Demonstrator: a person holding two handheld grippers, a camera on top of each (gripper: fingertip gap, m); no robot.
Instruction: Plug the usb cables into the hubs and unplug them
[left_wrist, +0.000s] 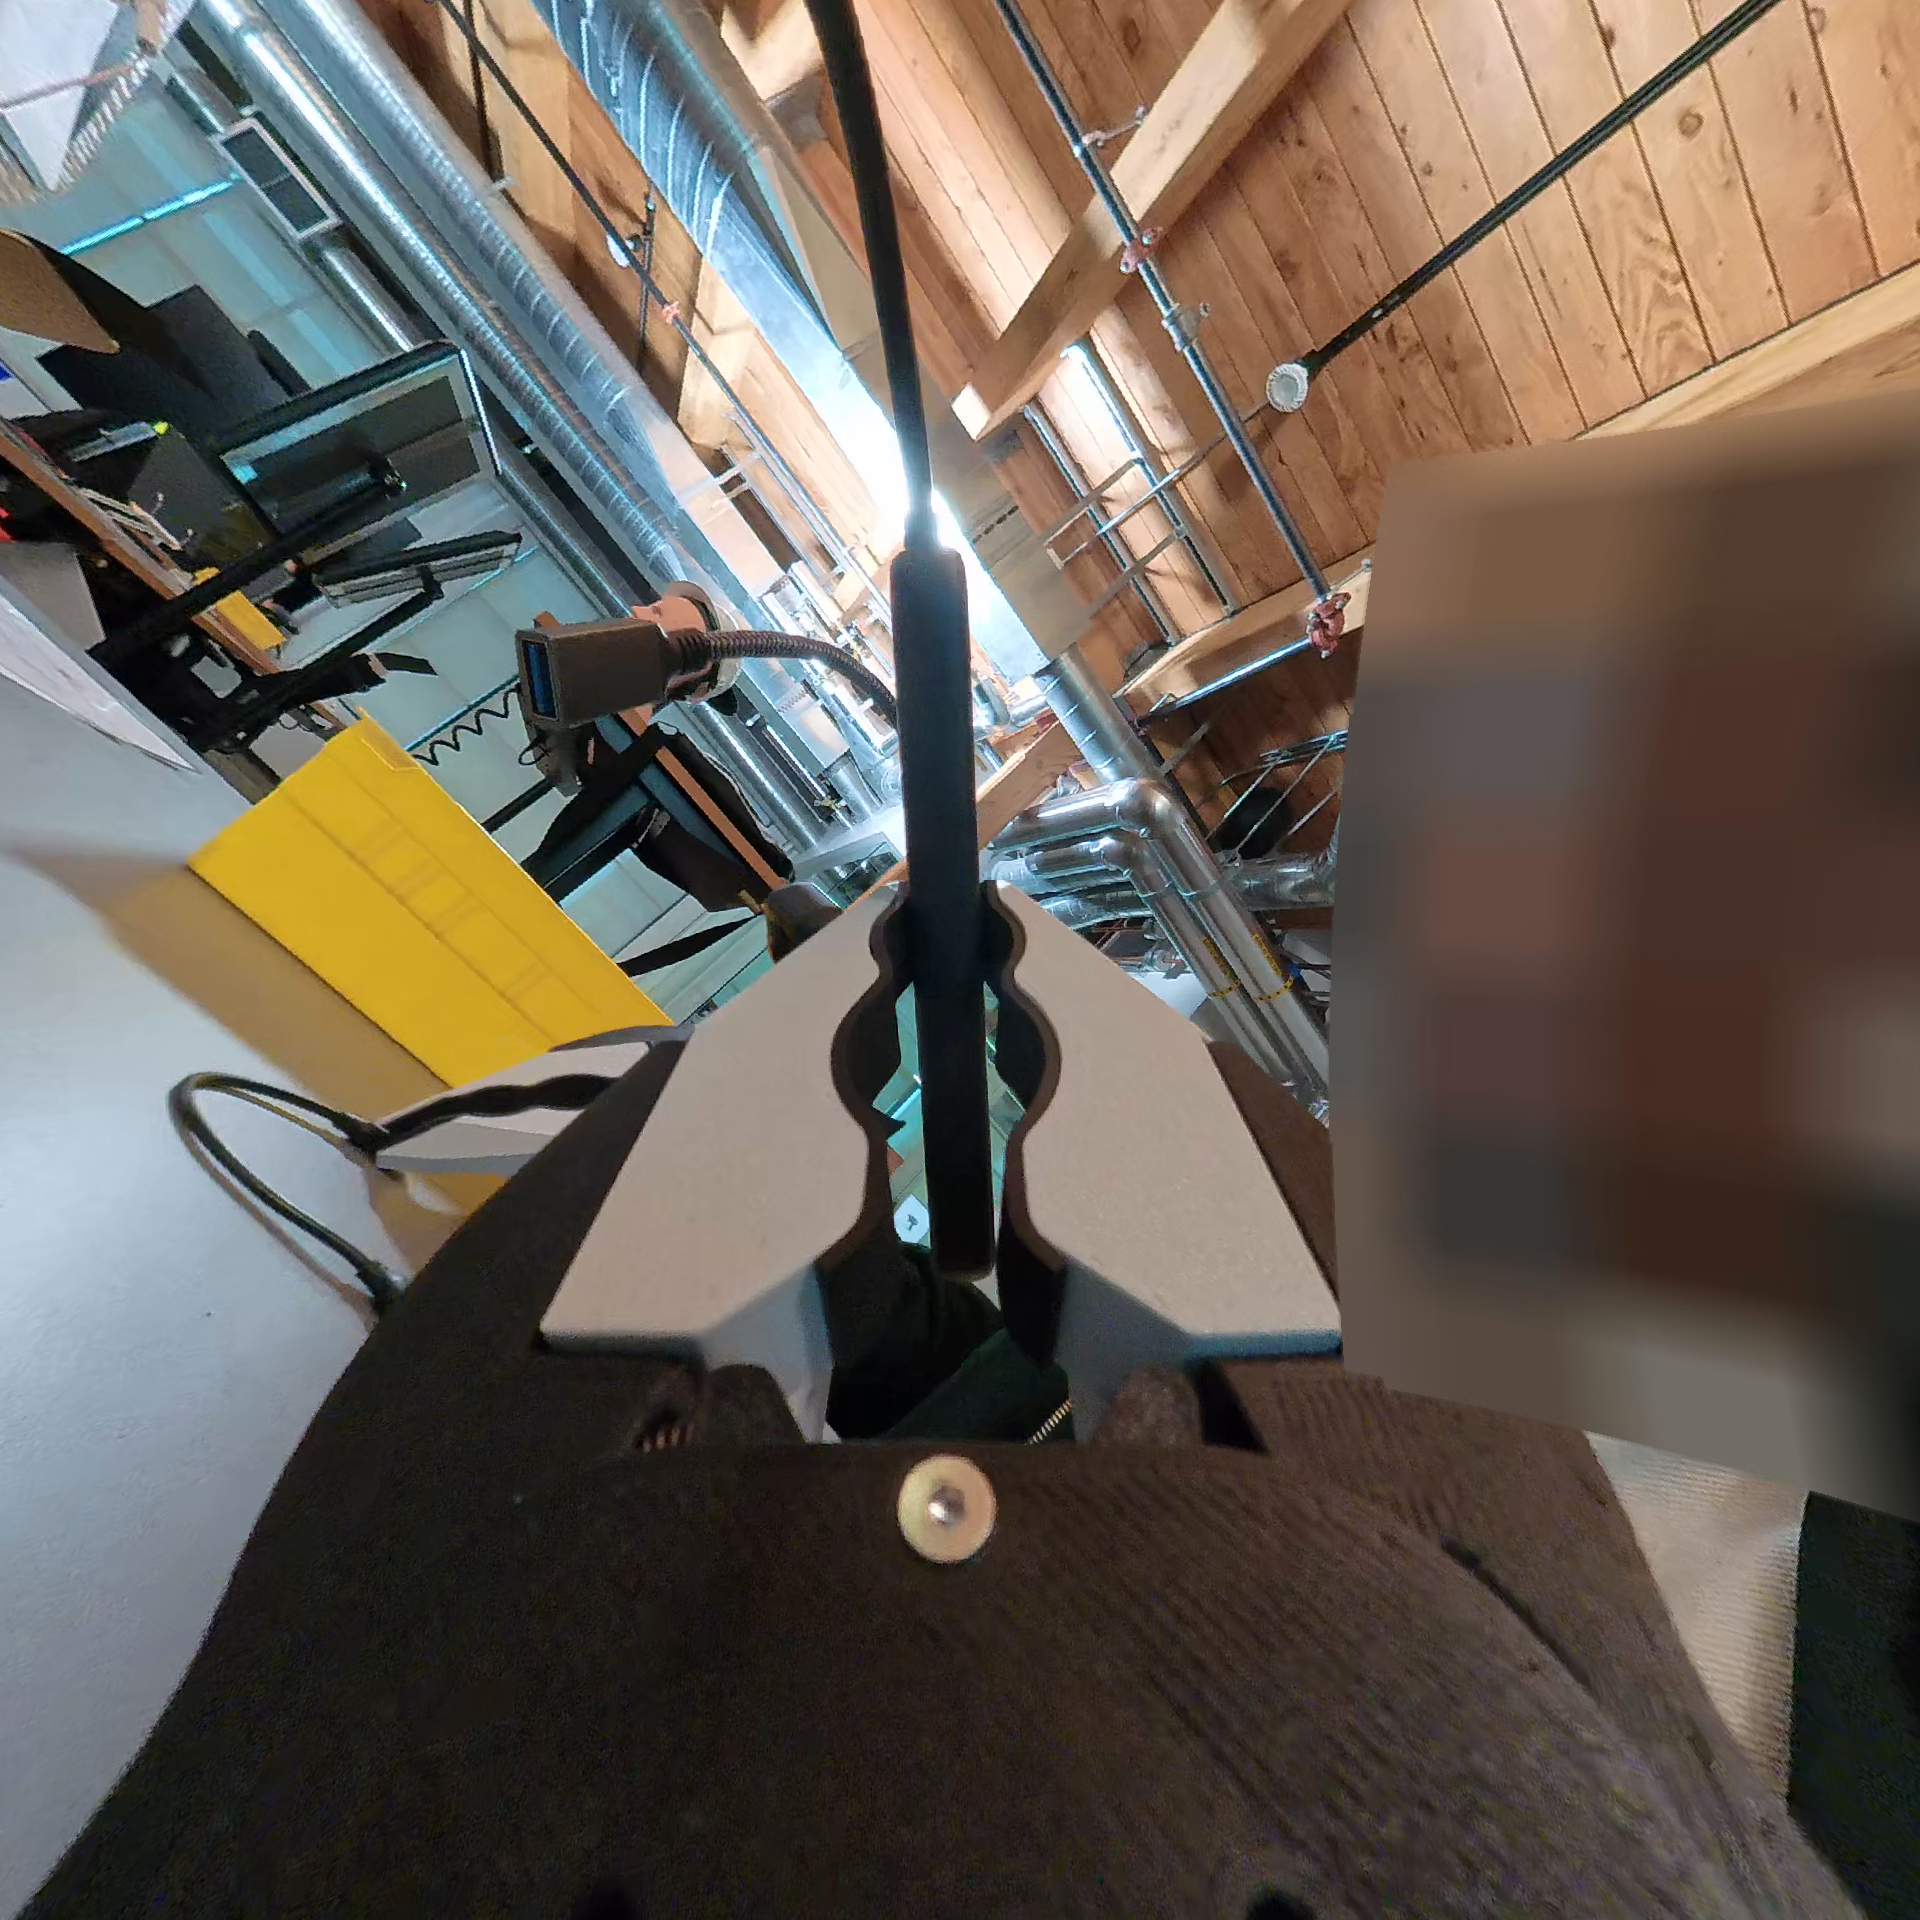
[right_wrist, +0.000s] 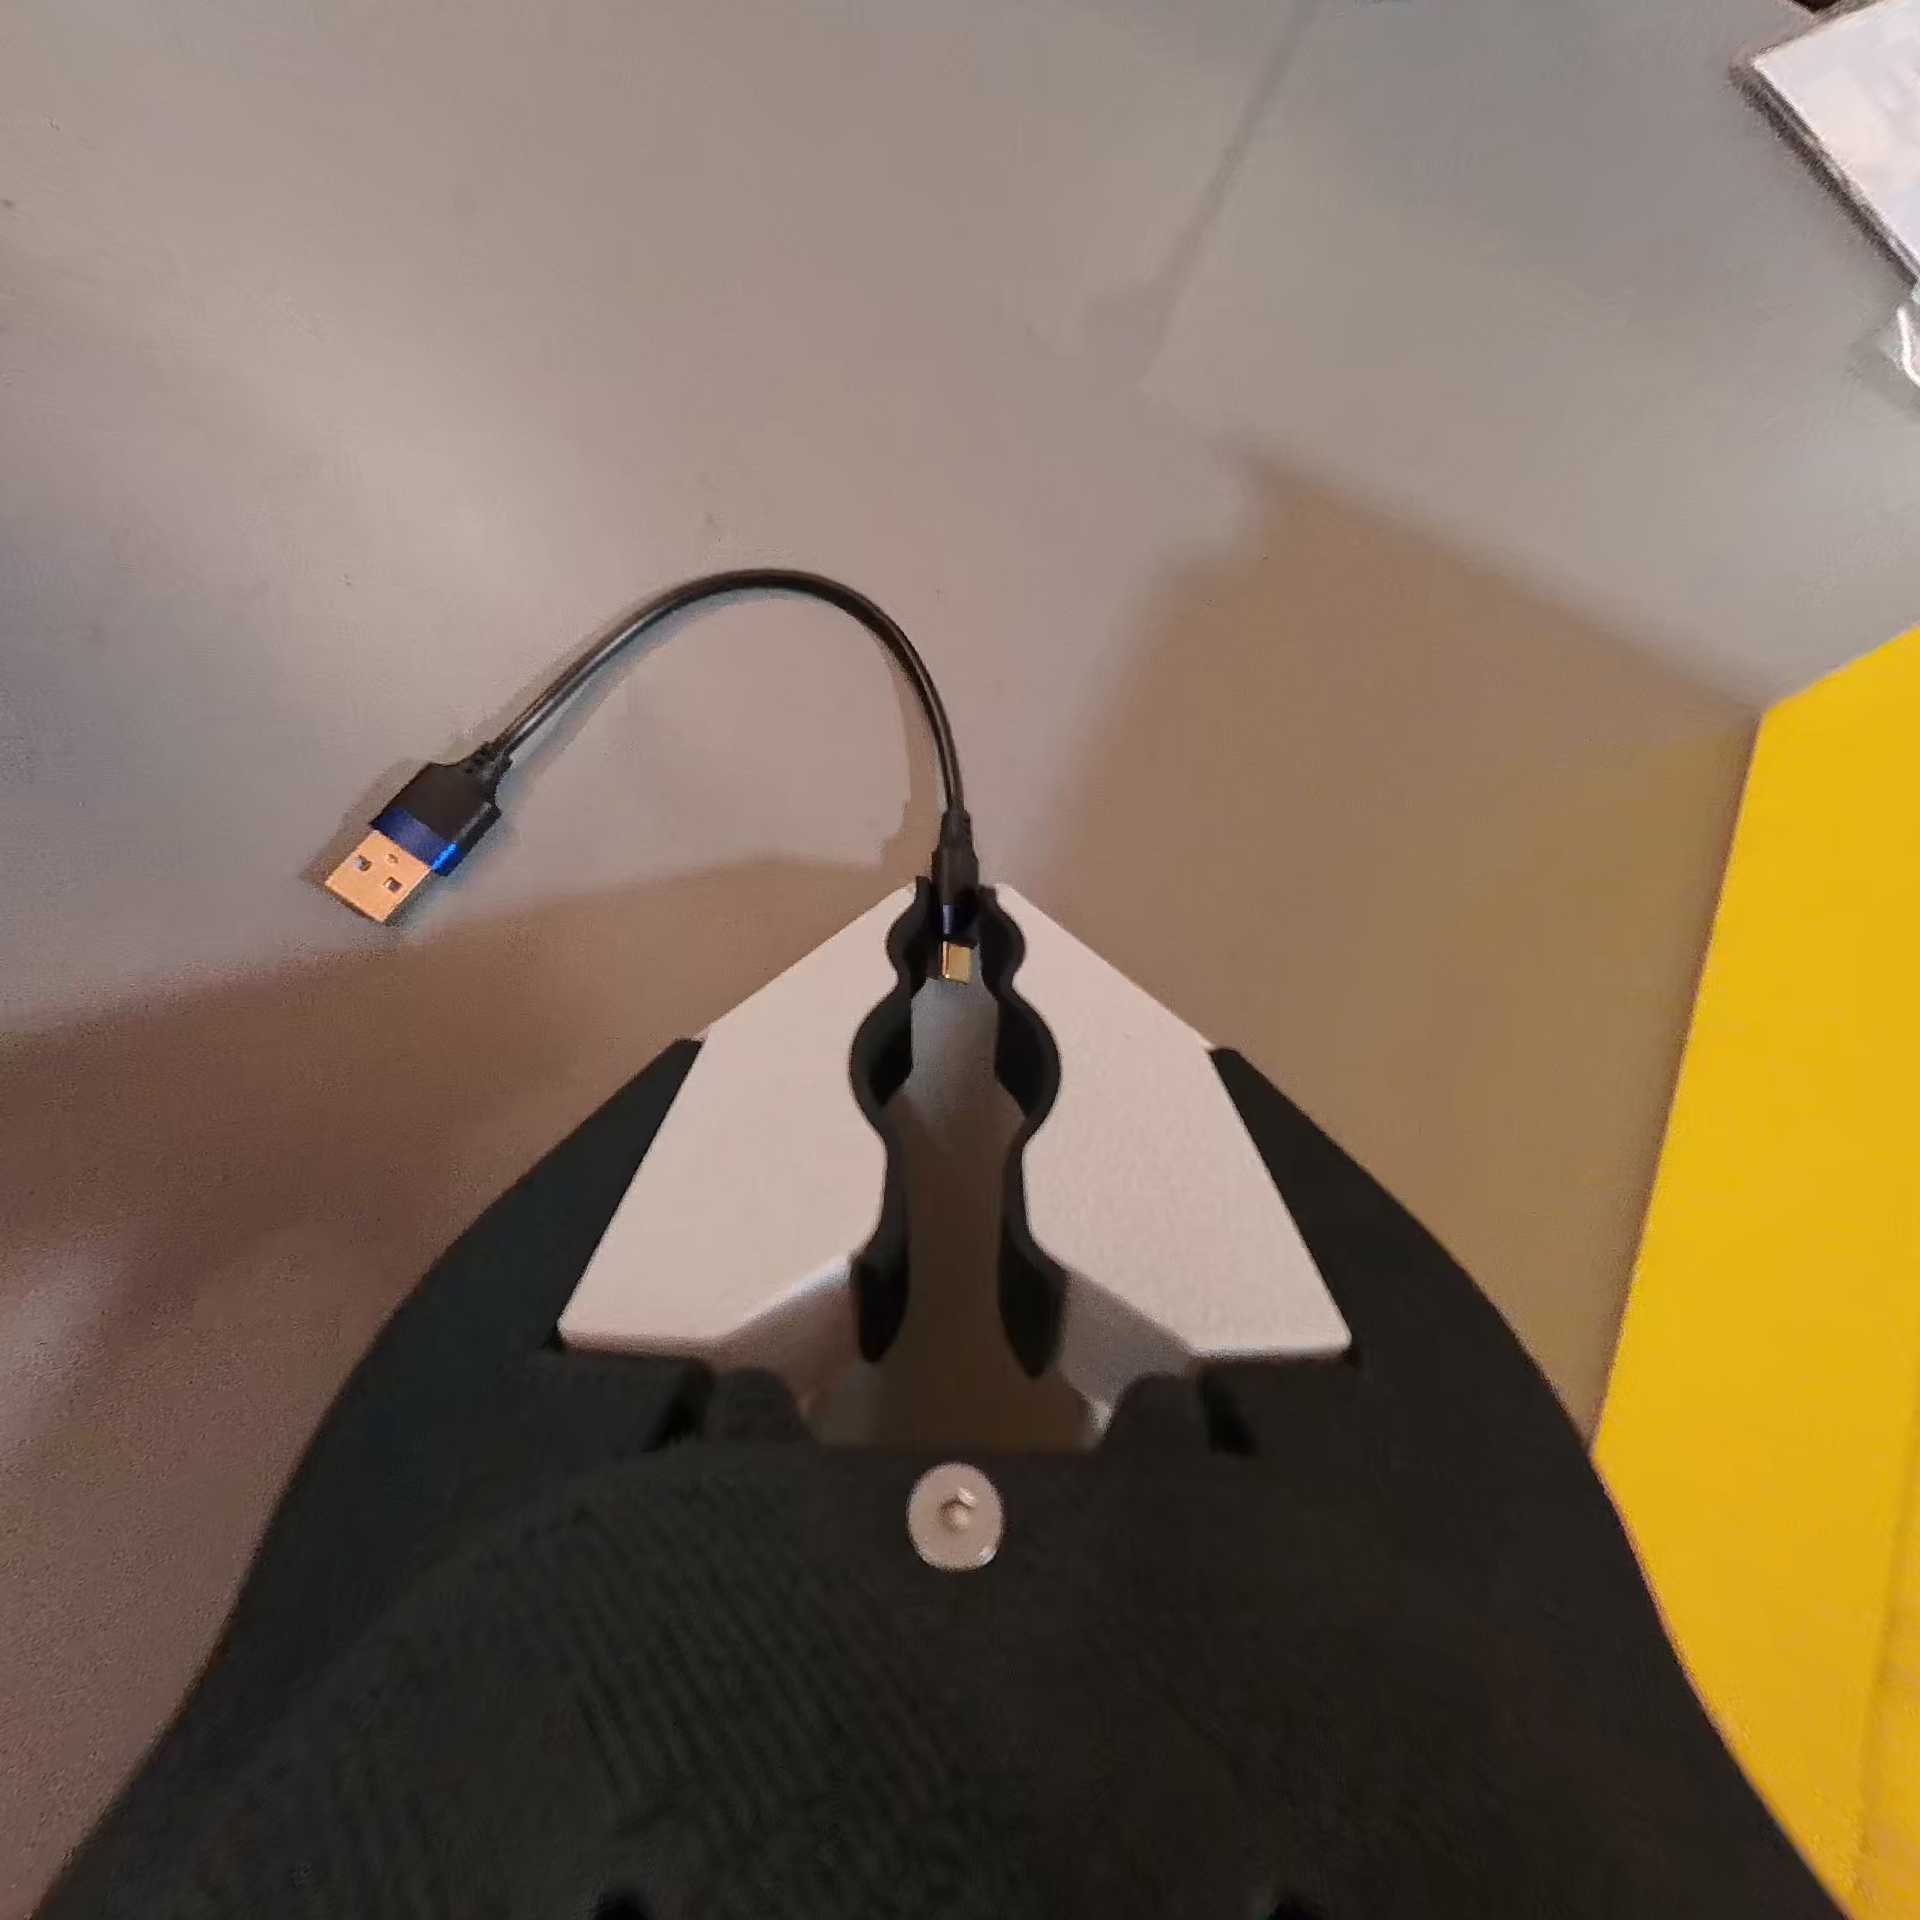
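Observation:
In the left wrist view my left gripper (left_wrist: 945, 909) is shut on a slim black hub (left_wrist: 935, 748) that stands up between the fingers, its black cable (left_wrist: 883, 260) running upward. A grey socket with a blue insert (left_wrist: 587, 673) on a braided cable hangs just left of the hub. In the right wrist view my right gripper (right_wrist: 956, 904) is shut on the small plug (right_wrist: 956, 940) of a short black usb cable (right_wrist: 769, 587). The cable arcs left to a blue-ringed USB-A plug (right_wrist: 400, 857) close over the grey table (right_wrist: 935, 312).
A yellow bin (left_wrist: 416, 914) stands on the table to the left of the left gripper; it also shows at the right edge of the right wrist view (right_wrist: 1787, 1247). A black cable loop (left_wrist: 239, 1153) lies on the table. White papers (right_wrist: 1860, 135) lie far right.

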